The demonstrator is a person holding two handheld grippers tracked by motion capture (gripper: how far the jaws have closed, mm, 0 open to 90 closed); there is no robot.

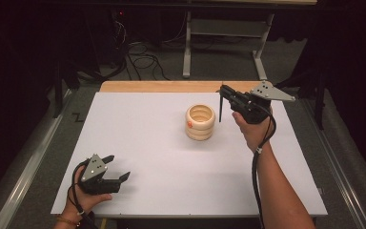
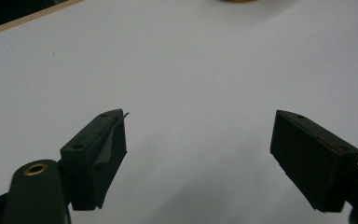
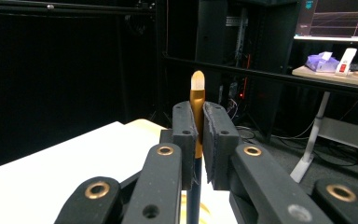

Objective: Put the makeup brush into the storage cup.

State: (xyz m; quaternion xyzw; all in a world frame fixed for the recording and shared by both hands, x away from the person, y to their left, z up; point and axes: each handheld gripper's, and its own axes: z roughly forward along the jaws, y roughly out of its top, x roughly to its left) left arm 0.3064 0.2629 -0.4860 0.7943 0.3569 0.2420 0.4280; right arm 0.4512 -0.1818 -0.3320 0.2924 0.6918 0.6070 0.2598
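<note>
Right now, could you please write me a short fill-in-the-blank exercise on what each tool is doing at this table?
1. The right tool is shut on a ____.
2. The left tool stands ____, with nothing between its jaws.
3. The pen holder on the table is built like stacked ____.
4. The right tool hangs just ____ of the pen holder in the high view.

Missing words: pen; open; rings; right
</note>
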